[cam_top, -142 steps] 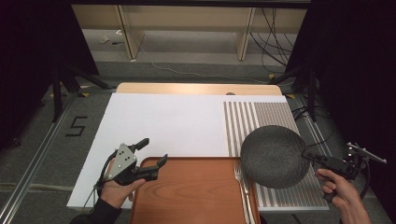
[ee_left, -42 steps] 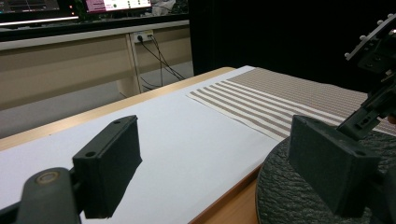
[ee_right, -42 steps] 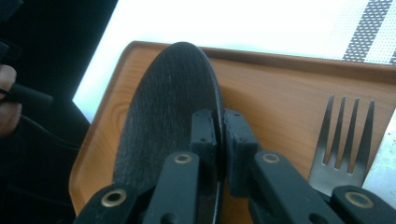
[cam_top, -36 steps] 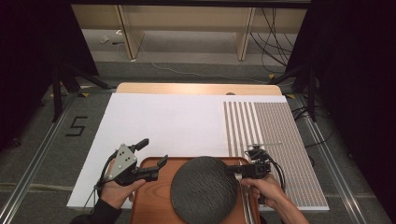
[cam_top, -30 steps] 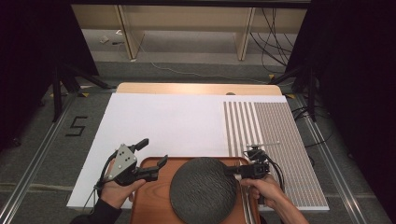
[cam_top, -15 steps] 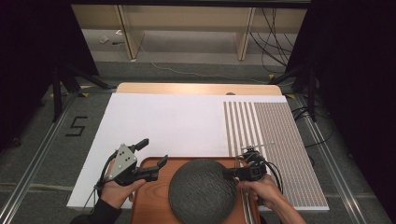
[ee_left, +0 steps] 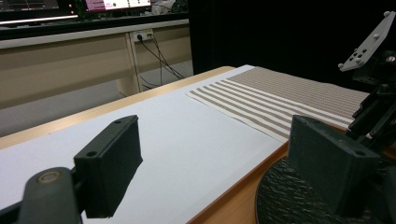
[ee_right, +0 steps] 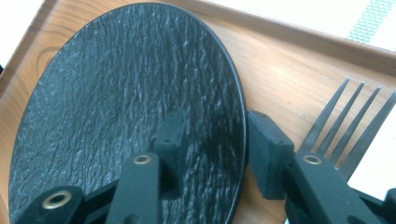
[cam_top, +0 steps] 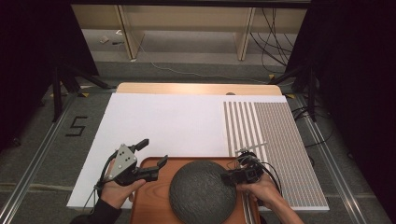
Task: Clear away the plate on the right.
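Observation:
A round dark textured plate (cam_top: 201, 191) (ee_right: 121, 107) lies on the wooden tray (cam_top: 149, 203) (ee_right: 299, 70) at the table's near edge. My right gripper (cam_top: 225, 178) (ee_right: 212, 140) is at the plate's right rim. Its jaws stand apart, one over the plate's face and one just outside the rim. My left gripper (cam_top: 152, 152) (ee_left: 219, 168) hovers open over the tray's far left corner with nothing between its jaws. The left gripper view also takes in the plate's edge (ee_left: 289, 205) and the right gripper (ee_left: 373, 93).
A fork (ee_right: 345, 116) lies on the tray just right of the plate. A white sheet (cam_top: 173, 121) covers most of the table. A striped mat (cam_top: 275, 135) (ee_left: 280, 98) lies at the right. Beyond the table are wooden shelves and cables on the floor.
My right gripper carried the plate from above the striped mat leftwards and set it on the tray; in the last second it slid slightly left. The left gripper stayed still.

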A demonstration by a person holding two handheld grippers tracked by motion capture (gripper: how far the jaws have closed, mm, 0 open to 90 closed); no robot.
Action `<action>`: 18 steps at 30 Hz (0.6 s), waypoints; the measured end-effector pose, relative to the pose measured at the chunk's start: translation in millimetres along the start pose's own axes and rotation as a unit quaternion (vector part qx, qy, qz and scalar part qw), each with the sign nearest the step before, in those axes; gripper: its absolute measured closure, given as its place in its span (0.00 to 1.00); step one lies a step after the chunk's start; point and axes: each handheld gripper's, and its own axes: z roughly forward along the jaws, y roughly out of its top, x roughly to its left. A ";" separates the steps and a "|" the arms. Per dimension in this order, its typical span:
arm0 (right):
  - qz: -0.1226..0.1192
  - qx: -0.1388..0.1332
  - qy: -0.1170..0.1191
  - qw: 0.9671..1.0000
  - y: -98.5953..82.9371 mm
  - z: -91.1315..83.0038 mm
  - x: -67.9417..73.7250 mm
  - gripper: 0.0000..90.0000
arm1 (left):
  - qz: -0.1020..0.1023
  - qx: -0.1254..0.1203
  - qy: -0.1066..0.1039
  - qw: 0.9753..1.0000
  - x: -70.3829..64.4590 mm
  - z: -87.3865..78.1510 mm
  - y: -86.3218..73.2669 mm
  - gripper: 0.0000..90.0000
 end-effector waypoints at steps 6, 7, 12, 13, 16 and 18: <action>-0.022 -0.035 -0.009 0.999 2.3 -7.6 2.1 0.57 | 0.000 0.000 0.000 1.000 0.0 0.0 -0.1 0.19; -0.027 -0.040 -0.018 0.999 2.8 -9.4 3.3 0.54 | 0.000 0.001 0.000 1.000 0.0 0.0 -0.2 0.19; -0.061 -0.084 -0.031 0.994 4.8 -19.2 7.5 0.48 | 0.000 0.000 -0.001 1.000 0.0 -0.1 0.0 0.19; -0.069 -0.094 -0.031 0.993 5.0 -21.3 8.2 0.48 | -0.001 0.000 -0.001 1.000 0.2 -0.2 0.0 0.19; -0.086 -0.127 -0.031 0.988 5.3 -27.9 11.3 0.44 | -0.001 0.000 -0.001 1.000 0.3 -0.3 0.0 0.19; -0.094 -0.147 -0.029 0.984 5.3 -31.3 12.9 0.43 | -0.001 0.000 -0.001 1.000 0.1 -0.4 0.1 0.19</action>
